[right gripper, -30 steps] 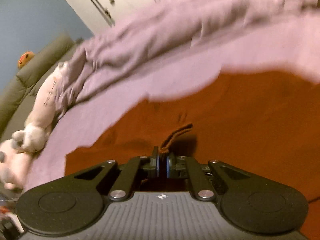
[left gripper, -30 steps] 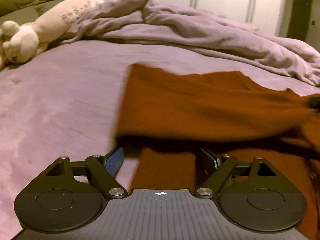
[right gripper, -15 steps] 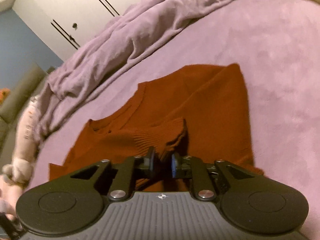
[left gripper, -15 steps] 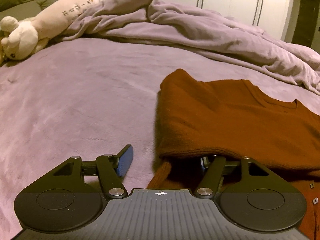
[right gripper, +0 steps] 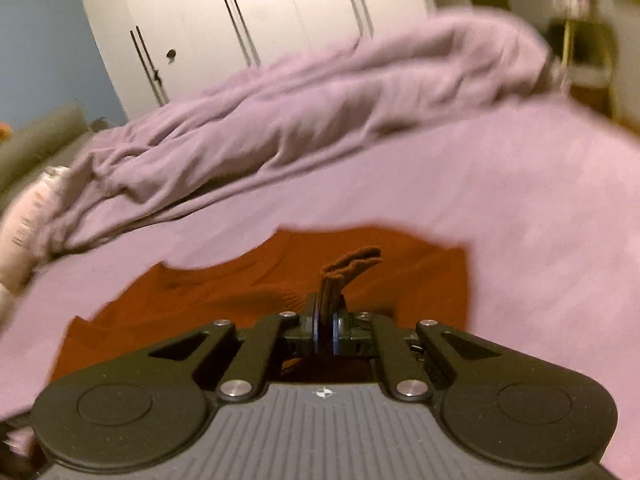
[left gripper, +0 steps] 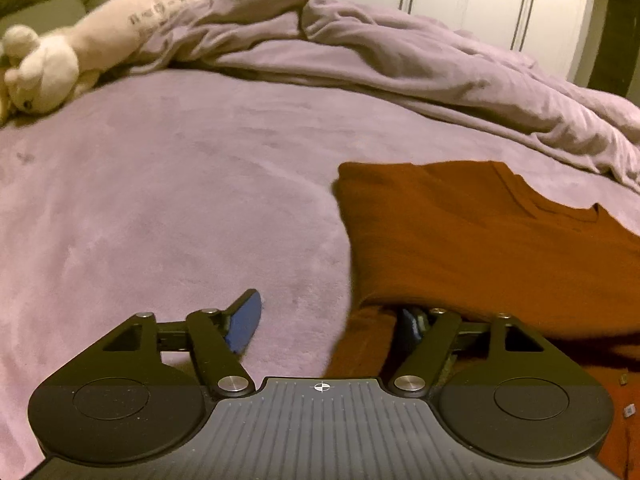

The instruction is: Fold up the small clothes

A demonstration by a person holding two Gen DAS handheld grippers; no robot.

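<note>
Rust-orange knit, left wrist view: the sweater (left gripper: 480, 240) lies on the mauve bedspread (left gripper: 180, 200), filling the 3 o'clock side, its neckline toward 2 o'clock.
Left gripper (left gripper: 328, 320): jaws stand wide and are opening; the blue pad at 9 o'clock is bare over the bedspread, the other finger is tucked under a folded layer of the sweater. No pinch on the cloth.
Surroundings: a plush toy (left gripper: 52, 64) at 10 o'clock, a rumpled duvet (left gripper: 400, 64) across 12 o'clock, wardrobe doors behind.
Right wrist view: blurred. The sweater (right gripper: 240, 292) sits just ahead of the tool, from 9 to 1 o'clock.
Right gripper (right gripper: 326, 320): clamped tight on a ribbed cuff (right gripper: 344, 272), which sticks up past the pads toward 12 o'clock.
Step in hand: probably carrying a sleeve across the body.
Next move calls for: laying the cuff flat within the body's outline, releasing, and freeing the left finger without dragging the fold.
</note>
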